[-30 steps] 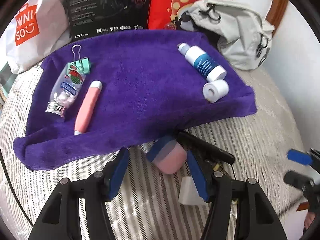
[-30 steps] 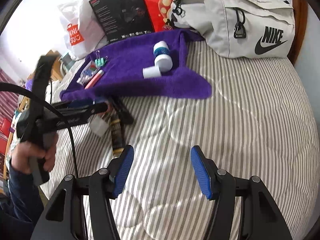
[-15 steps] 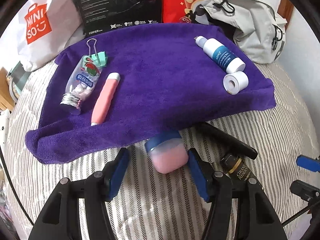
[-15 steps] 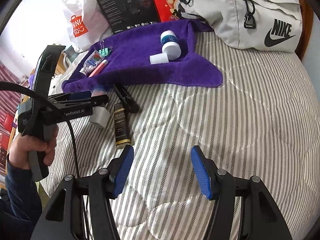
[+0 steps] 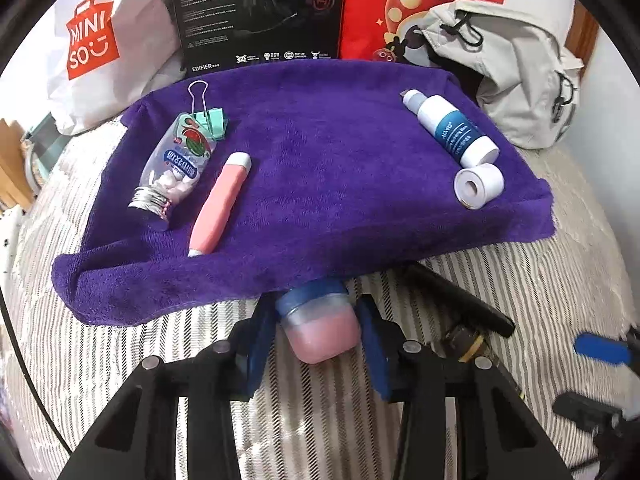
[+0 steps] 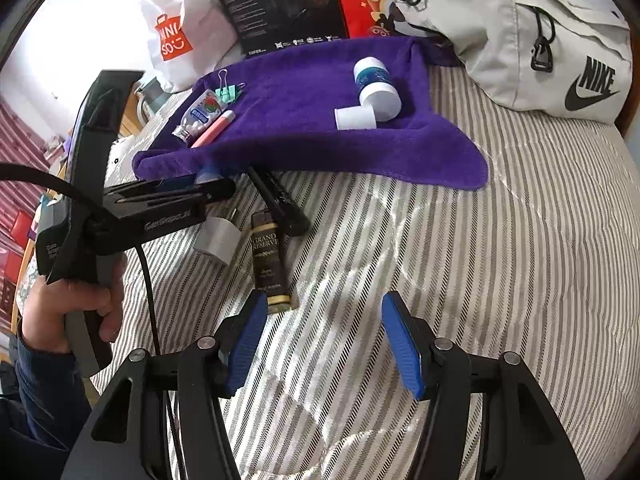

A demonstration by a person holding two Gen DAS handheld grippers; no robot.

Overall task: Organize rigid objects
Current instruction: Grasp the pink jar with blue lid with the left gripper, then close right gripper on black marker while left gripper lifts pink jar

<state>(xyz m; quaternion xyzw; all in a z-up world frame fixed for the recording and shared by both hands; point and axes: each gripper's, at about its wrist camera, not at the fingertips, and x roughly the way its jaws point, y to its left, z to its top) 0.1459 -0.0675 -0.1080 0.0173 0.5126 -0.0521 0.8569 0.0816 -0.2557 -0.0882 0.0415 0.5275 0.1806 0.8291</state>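
A small pink jar with a blue lid point(image 5: 320, 332) sits on the striped bedspread at the front edge of the purple towel point(image 5: 340, 152). My left gripper point(image 5: 318, 320) is shut on the jar, a pad against each side. On the towel lie a candy bottle point(image 5: 176, 164), a pink tube point(image 5: 220, 208), a green binder clip point(image 5: 212, 120), a blue-and-white bottle point(image 5: 452, 128) and a white roll point(image 5: 478, 186). My right gripper point(image 6: 324, 340) is open over bare bedspread, holding nothing. A dark Grand Reserve bottle point(image 6: 270, 260) lies just ahead of its left finger.
A black stick-shaped item point(image 6: 280, 200) and a grey block point(image 6: 218, 238) lie on the bedspread near the towel's edge. A grey Nike bag point(image 6: 520, 40), a black box point(image 5: 256, 12), a red bag point(image 5: 420, 0) and a white Miniso bag point(image 5: 100, 48) line the back.
My left gripper has moved forward and shut its fingers on the pink jar. The right gripper has drifted toward the Grand Reserve bottle and stays open.
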